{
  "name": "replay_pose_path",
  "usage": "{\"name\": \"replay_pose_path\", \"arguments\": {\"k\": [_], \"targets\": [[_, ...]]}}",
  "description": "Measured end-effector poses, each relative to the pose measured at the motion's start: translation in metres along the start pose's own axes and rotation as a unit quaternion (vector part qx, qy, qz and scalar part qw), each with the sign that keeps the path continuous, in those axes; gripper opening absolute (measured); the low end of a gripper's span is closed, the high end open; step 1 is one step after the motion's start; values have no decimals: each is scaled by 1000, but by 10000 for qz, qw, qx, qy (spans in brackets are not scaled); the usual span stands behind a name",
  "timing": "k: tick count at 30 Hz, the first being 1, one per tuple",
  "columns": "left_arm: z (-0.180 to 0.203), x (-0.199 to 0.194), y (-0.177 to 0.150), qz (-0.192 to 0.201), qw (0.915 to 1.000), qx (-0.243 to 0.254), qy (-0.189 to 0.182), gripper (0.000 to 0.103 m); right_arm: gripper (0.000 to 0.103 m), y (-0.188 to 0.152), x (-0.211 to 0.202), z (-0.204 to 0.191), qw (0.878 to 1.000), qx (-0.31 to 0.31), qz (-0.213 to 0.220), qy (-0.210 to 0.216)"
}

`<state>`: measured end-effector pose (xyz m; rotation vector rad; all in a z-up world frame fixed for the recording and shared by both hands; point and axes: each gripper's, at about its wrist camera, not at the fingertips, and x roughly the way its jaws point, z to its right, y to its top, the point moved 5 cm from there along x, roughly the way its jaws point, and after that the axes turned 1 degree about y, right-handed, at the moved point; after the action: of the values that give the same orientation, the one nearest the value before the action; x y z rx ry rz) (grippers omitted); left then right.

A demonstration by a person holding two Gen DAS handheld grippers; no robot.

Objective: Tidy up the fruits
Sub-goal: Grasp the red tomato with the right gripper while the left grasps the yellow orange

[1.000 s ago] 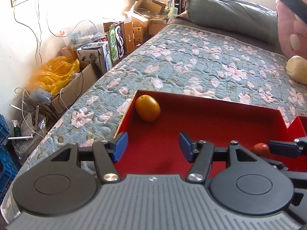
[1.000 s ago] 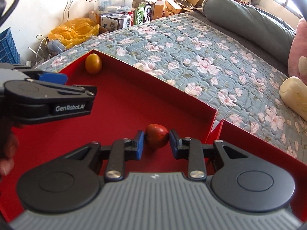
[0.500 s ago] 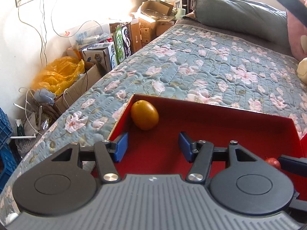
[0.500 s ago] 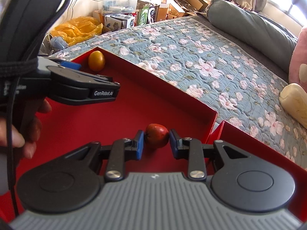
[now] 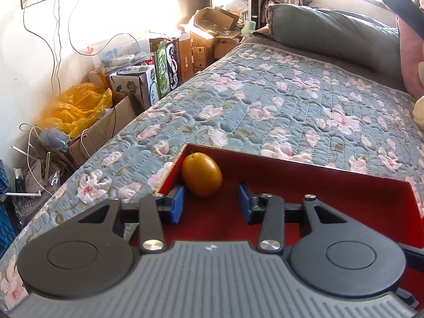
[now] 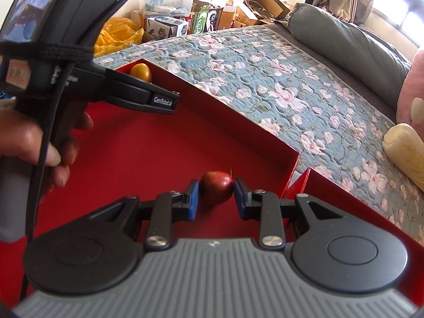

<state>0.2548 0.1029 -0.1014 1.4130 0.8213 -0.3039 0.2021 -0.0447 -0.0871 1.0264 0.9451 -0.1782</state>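
The red fruit, near the red box right wall, is clamped by the right gripper. The left gripper, fingers just narrowed but untouching, should be centred on the orange fruit in the far-left corner.

I see a bed under a flowered quilt. On it lie a red box, a grey pillow and a pale cushion.

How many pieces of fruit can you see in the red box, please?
2. An orange fruit sits in the far left corner of the red box; a red fruit lies near its right wall. The devices may hide others.
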Motion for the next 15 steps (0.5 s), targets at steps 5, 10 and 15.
{"name": "replay_pose_path", "arguments": {"k": [5,10,15], "targets": [[0,-6,-2,46,9997,86,235,33,31,-1,-2,0,10000,8,3,-4],[12,-22,-14,-73,9998,38,187,33,31,-1,-1,-1,10000,42,4,-19],[26,-40,-24,-169,9998,72,-37,33,31,-1,-1,0,10000,72,-8,-24]]}}
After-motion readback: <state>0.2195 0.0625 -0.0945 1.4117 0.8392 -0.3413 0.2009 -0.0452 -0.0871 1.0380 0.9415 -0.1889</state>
